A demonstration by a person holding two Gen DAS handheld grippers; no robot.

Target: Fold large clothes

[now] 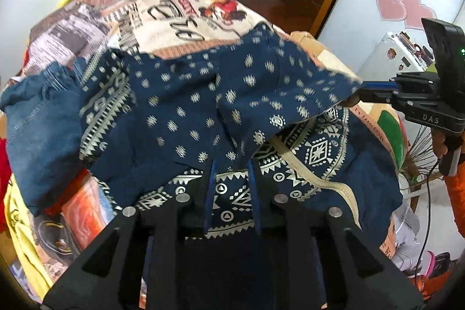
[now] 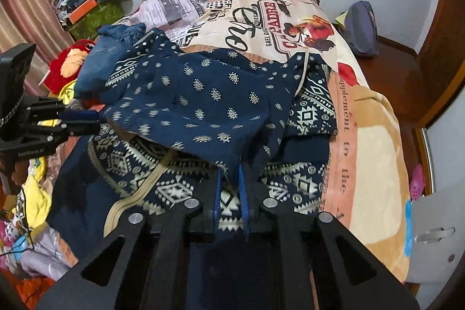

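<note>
A large navy garment (image 1: 203,95) (image 2: 209,100) with white dots and geometric borders lies on the bed, its upper layer lifted over the lower one. My left gripper (image 1: 231,164) stands open. The lifted layer's edge reaches just between its blue fingertips, and the lower patterned layer shows through the gap. In the right wrist view the left gripper (image 2: 96,122) is at the layer's left corner. My right gripper (image 2: 229,176) is shut on a pinch of the same edge. From the left wrist view the right gripper (image 1: 360,92) holds the far corner up.
A printed blanket (image 1: 174,10) (image 2: 372,164) covers the bed. A blue denim piece (image 1: 40,118) (image 2: 116,42) lies beside the garment. A red plush toy (image 2: 69,63) and yellow clothes (image 2: 37,193) crowd the left side. A purple bag (image 2: 363,28) sits on the floor. An orange sleeve (image 1: 453,188) shows at right.
</note>
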